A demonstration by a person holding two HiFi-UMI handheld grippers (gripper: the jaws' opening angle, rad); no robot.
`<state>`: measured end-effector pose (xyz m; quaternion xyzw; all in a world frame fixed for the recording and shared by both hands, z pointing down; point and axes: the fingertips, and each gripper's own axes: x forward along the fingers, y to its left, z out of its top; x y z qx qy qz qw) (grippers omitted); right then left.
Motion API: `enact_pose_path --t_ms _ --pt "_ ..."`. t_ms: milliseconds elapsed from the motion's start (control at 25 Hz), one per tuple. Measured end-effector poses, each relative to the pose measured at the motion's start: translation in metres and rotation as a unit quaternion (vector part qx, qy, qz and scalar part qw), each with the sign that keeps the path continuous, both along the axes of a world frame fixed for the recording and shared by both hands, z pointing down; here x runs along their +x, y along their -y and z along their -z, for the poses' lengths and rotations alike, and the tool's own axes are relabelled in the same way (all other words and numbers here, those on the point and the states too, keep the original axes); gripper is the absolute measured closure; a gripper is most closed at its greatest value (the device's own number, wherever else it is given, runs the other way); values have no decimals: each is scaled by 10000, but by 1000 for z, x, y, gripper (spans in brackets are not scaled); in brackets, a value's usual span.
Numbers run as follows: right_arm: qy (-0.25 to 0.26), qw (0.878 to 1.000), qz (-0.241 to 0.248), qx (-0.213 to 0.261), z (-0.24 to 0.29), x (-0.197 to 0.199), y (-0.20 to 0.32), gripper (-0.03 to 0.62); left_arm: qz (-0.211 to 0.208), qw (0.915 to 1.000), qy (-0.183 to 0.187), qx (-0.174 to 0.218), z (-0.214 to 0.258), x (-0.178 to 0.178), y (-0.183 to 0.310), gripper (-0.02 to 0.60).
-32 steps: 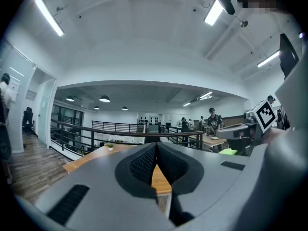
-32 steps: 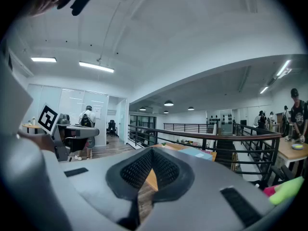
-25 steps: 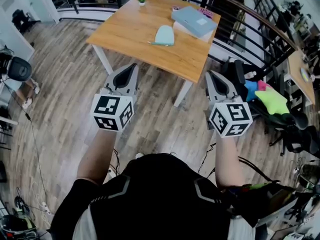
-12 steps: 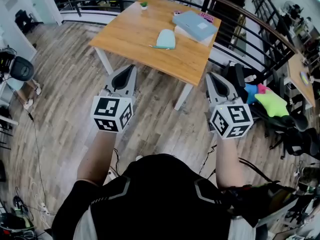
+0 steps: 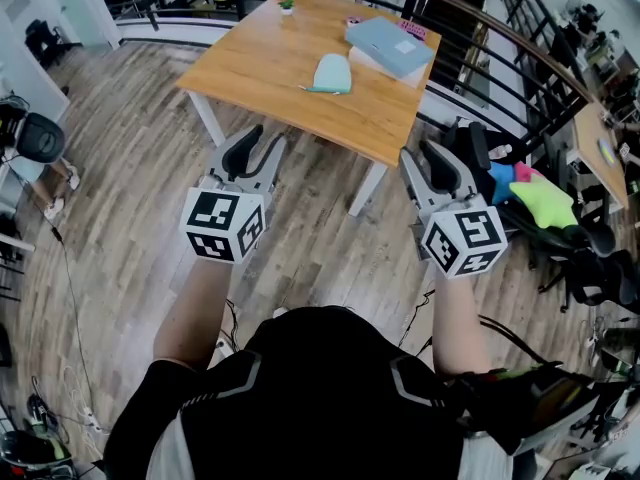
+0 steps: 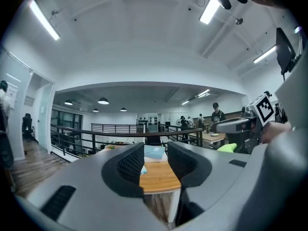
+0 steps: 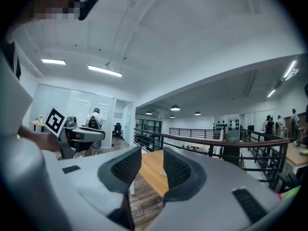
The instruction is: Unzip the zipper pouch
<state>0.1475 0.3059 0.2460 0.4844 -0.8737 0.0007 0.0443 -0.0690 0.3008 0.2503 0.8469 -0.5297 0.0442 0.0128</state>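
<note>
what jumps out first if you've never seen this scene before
The left gripper and right gripper are held up in the foreground, each with a black-and-white marker cube. Their jaws are opening with nothing between them. Beyond them stands a wooden table with a pale green pouch near its middle and a blue-grey box at its far right corner.

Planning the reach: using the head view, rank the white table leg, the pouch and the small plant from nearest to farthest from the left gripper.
From the left gripper, jaws opening, nothing between them:
1. White table leg, just ahead, slightly left.
2. Pouch, middle of the table, ahead and right.
3. Small plant, at its far edge.
</note>
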Motion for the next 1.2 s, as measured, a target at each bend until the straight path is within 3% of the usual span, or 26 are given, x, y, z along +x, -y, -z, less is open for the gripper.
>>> enact_pose_path --t_ms 160,680,880,1200 --pt "-30 10000 -85 -18 0 -9 3 420 12 10000 51 83 0 -11 0 378" --pt "-119 9994 -221 -222 -18 -66 6 378 -314 9994 -18 154 -13 -65 1 356" --pt "-170 9995 -98 -246 -20 -81 30 378 -293 9993 75 205 -14 -76 17 356" --pt "-66 9992 376 -86 -25 -79 108 379 144 9994 133 279 -19 -72 78 356"
